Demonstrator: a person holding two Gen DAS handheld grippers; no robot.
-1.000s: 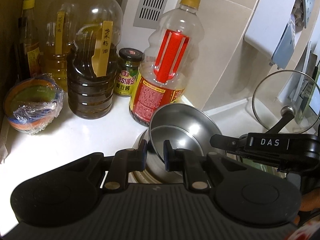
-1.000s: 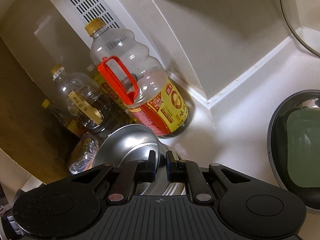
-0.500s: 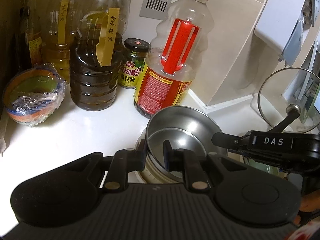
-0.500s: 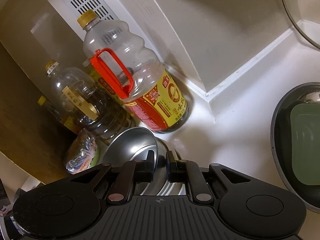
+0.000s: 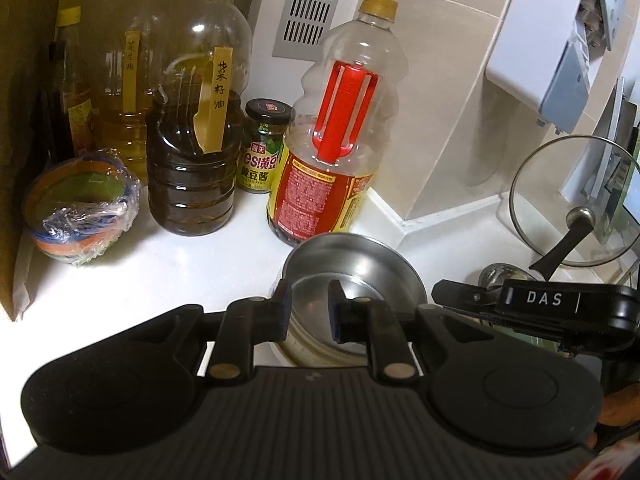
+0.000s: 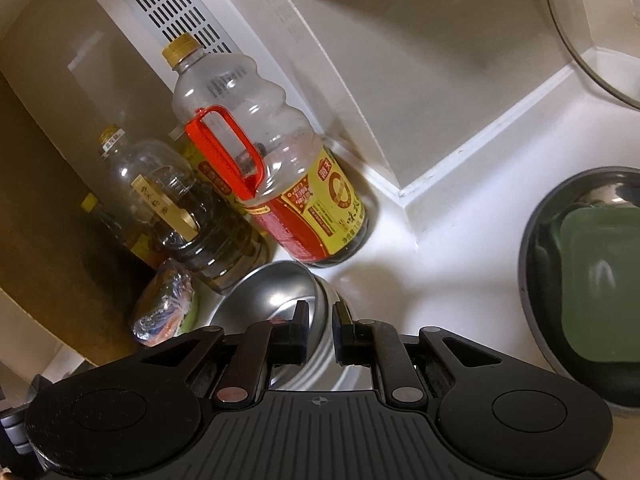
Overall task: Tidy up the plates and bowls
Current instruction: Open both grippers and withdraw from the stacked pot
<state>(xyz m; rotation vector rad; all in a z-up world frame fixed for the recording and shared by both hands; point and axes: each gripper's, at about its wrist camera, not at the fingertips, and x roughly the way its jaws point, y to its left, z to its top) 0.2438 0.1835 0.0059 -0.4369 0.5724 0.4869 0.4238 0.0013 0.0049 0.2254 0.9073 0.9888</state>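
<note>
The white kitchen countertop (image 5: pixel 120 292) runs back into a tiled corner. On it stands the round stainless-steel bowl (image 5: pixel 360 264), nested in a cream bowl (image 5: pixel 308 344).

Behind the steel bowl, almost touching its far rim, is a clear plastic bottle with a red handle and gold cap (image 5: pixel 332 152). Behind and to the left of the bowl are a dark oil jug with a yellow paper label (image 5: pixel 192 184) and a small green-labelled jar (image 5: pixel 266 144). Well to the left of the bowl a cling-wrapped coloured bowl (image 5: pixel 80 216) sits near a brown side wall. Bare counter lies open between it and the steel bowl.

The left gripper (image 5: pixel 308 308) straddles the steel bowl's near rim. Its jaws are opening, with the rim between the pads and a sliver of gap showing.

The right gripper (image 6: pixel 321 320) straddles the bowl's wall (image 6: pixel 272 292) at a narrow setting. I cannot tell whether its pads press.

Only the left view shows the glass lid with a metal knob (image 5: pixel 576 200), propped up to the right of the bowl. Only the right view shows a dark grey pan holding a green square dish (image 6: pixel 592 280), with clear counter between it and the bowl.
</note>
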